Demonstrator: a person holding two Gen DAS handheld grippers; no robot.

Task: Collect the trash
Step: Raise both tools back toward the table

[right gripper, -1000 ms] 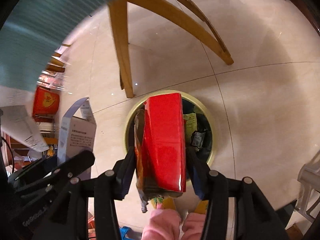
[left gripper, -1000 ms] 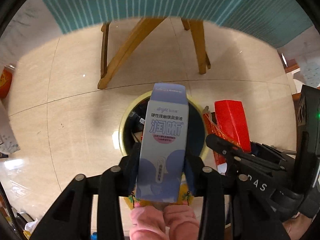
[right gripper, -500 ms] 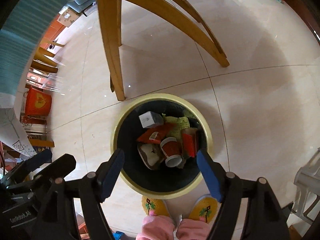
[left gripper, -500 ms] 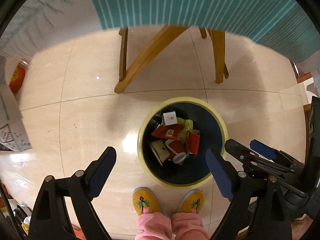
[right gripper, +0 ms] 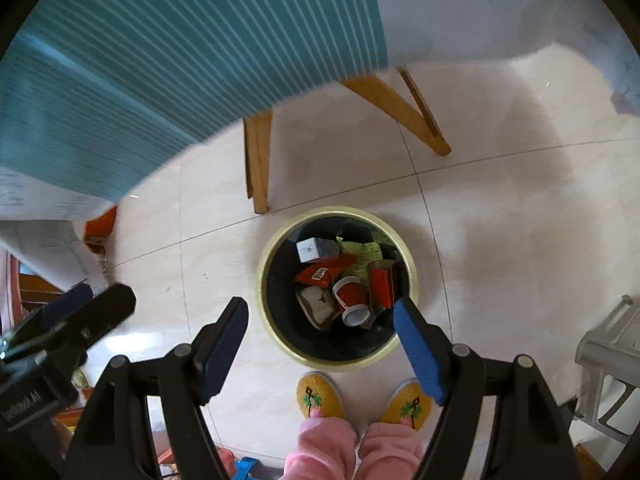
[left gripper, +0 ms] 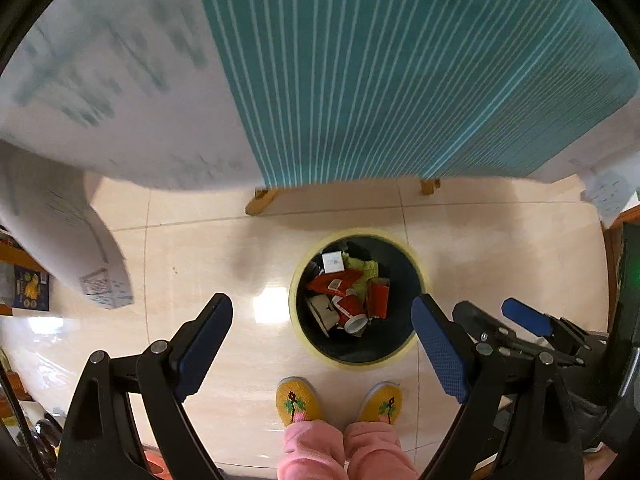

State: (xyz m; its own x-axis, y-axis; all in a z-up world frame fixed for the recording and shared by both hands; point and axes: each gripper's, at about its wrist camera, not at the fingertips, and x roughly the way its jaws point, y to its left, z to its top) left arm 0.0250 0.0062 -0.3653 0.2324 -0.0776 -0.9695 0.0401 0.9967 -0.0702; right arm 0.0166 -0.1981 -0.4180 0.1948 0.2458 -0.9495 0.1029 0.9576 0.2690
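A round bin with a yellow rim [left gripper: 298,280] [right gripper: 266,256] stands on the tiled floor below both grippers. Inside lie a white-and-purple carton [left gripper: 333,262] [right gripper: 316,249], a red box [left gripper: 378,299] [right gripper: 383,288], a red paper cup [left gripper: 352,314] [right gripper: 352,304] and other red and yellow wrappers. My left gripper [left gripper: 322,334] is open and empty, high above the bin. My right gripper [right gripper: 320,332] is open and empty, also above the bin; it shows at the right edge of the left wrist view [left gripper: 520,322].
A table with a teal striped cloth [left gripper: 380,80] [right gripper: 160,60] and wooden legs [right gripper: 258,164] overhangs the floor behind the bin. White papers [left gripper: 60,220] hang at the left. The person's yellow slippers [left gripper: 298,400] [right gripper: 320,396] stand just before the bin. A white rack [right gripper: 608,368] is at the right.
Both grippers opened and dropped the purple carton and the red box into the bin. They have since risen, so the bin looks smaller and the table edge fills more of the view.
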